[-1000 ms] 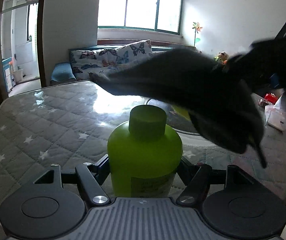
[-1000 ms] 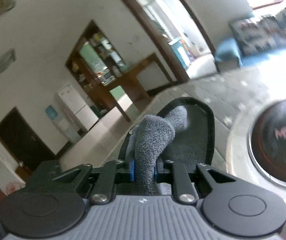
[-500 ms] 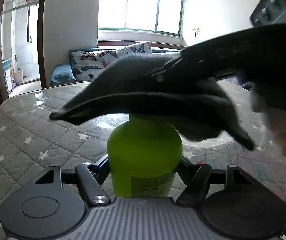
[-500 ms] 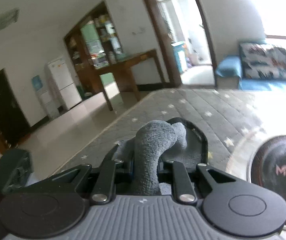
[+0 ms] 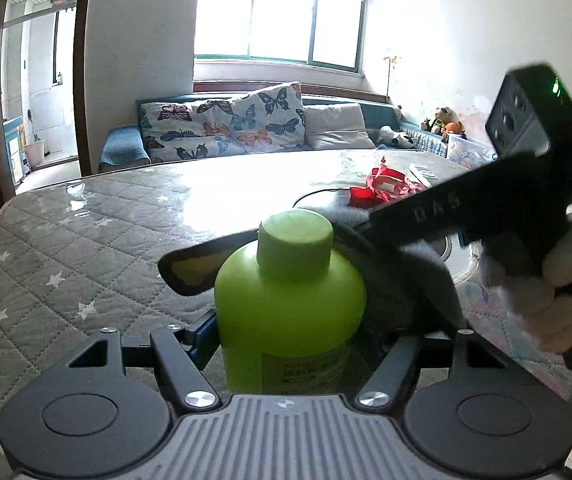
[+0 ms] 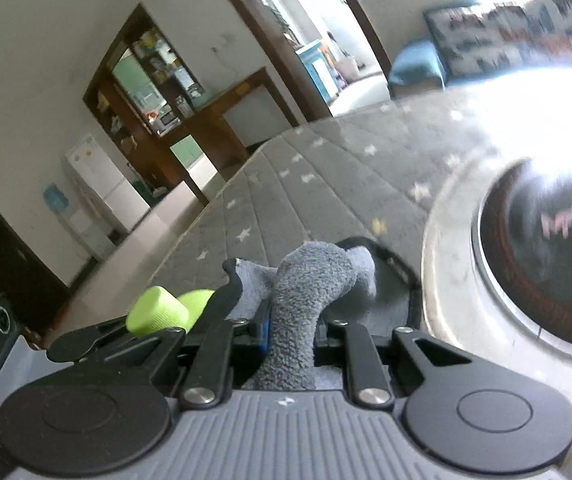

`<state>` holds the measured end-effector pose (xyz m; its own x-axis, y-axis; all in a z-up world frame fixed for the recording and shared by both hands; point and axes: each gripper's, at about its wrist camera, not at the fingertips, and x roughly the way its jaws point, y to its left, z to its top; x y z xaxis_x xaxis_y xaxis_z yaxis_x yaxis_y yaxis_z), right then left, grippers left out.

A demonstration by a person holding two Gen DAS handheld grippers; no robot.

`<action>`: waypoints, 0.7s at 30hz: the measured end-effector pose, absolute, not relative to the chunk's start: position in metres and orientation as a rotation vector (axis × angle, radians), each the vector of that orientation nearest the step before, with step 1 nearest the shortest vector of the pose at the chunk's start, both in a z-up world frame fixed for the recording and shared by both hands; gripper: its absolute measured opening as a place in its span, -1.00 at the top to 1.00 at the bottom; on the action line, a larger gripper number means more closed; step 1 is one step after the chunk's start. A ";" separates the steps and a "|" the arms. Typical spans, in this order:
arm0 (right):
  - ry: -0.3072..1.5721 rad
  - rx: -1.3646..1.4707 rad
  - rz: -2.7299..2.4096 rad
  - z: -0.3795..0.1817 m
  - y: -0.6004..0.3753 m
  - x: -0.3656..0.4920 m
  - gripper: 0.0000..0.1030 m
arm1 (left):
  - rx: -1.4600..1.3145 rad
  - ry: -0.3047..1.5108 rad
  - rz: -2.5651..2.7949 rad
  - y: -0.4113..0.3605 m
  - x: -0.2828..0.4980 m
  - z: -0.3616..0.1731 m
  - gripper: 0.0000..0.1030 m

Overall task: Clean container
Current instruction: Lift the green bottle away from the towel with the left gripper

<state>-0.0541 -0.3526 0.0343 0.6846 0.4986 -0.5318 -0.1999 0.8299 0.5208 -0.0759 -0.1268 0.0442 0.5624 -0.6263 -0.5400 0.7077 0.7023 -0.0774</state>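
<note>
While the left gripper (image 5: 290,332) clamps the upright green bottle (image 5: 290,304) above the quilted table (image 5: 66,248), the right gripper (image 6: 292,324), pinched tight on a grey cloth (image 6: 306,292), presses that cloth against the bottle's right shoulder, just beside its cap (image 5: 296,236).

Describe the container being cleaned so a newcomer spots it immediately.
Start at the grey star-quilted table. At its near edge, the left gripper clamps an upright bottle by its sides. It is the only lime-green thing there, with a matching cap, and a grey cloth lies against it.
</note>
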 end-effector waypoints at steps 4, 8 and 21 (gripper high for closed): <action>0.760 0.528 0.408 0.016 -0.363 -0.051 0.68 | 0.146 0.580 -0.788 -0.127 -0.075 0.045 -0.41; 0.801 0.505 0.385 -0.004 -0.362 -0.055 0.68 | 0.155 0.590 -0.781 -0.130 -0.073 0.044 -0.42; 0.780 0.261 0.362 0.013 -0.341 -0.088 0.68 | 0.084 0.610 -0.773 -0.130 -0.066 0.051 -0.54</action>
